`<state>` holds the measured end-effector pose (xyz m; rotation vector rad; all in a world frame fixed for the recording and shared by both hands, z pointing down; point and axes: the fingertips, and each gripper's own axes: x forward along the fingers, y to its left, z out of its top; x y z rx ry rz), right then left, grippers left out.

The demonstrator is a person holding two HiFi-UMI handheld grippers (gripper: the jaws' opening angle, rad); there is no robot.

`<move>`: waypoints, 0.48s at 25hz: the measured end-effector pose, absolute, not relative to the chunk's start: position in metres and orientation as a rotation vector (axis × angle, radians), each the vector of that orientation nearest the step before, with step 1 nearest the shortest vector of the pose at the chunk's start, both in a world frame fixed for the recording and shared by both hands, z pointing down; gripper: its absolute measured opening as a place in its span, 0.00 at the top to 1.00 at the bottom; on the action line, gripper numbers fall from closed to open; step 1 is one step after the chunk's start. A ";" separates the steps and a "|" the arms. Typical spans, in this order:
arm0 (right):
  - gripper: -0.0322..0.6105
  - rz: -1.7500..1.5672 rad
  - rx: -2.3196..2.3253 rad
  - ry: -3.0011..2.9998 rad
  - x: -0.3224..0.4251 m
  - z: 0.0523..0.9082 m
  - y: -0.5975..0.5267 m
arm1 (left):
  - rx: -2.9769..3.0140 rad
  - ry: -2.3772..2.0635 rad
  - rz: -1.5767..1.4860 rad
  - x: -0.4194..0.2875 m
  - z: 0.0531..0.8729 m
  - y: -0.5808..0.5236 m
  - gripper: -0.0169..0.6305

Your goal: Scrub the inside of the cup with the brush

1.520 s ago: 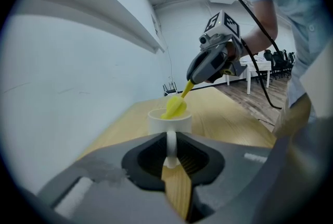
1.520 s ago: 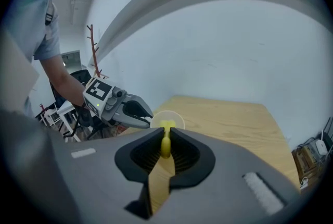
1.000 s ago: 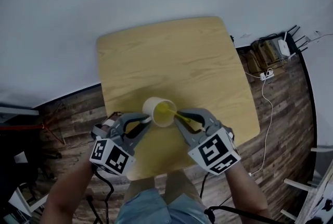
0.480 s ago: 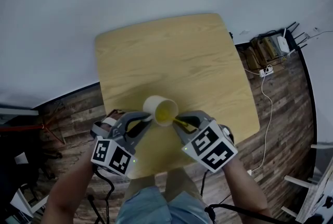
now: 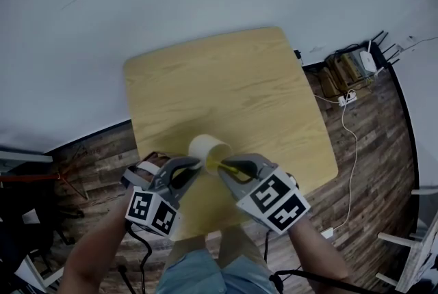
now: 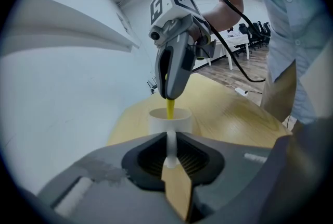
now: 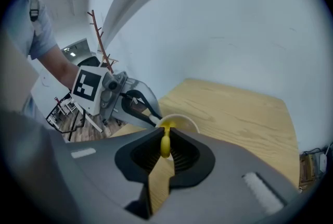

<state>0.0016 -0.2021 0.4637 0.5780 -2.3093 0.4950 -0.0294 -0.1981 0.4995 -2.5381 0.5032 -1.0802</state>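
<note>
Both tongs are clenching: the left gripper point(image 5: 194, 163) is pinching a white part of the cup point(image 5: 209, 147), and the right gripper point(image 5: 222, 167) is gripping the yellow brush point(image 7: 165, 145). The cup is standing near the table's point(image 5: 226, 81) 6 o'clock edge, with the brush slanting toward 11 o'clock from the right gripper, its head inside.

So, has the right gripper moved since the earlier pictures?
Yes, slightly: in the head view the right gripper has shifted left, away from the near right corner of the table.
</note>
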 end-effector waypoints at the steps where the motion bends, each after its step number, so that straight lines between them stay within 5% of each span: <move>1: 0.89 0.491 0.598 -2.320 0.003 0.459 -0.205 | -2.536 0.495 -1.084 -0.029 0.499 -0.198 0.86; 12: 0.89 0.412 0.775 -2.331 0.031 0.441 -0.222 | -2.520 0.450 -1.109 -0.026 0.498 -0.198 0.86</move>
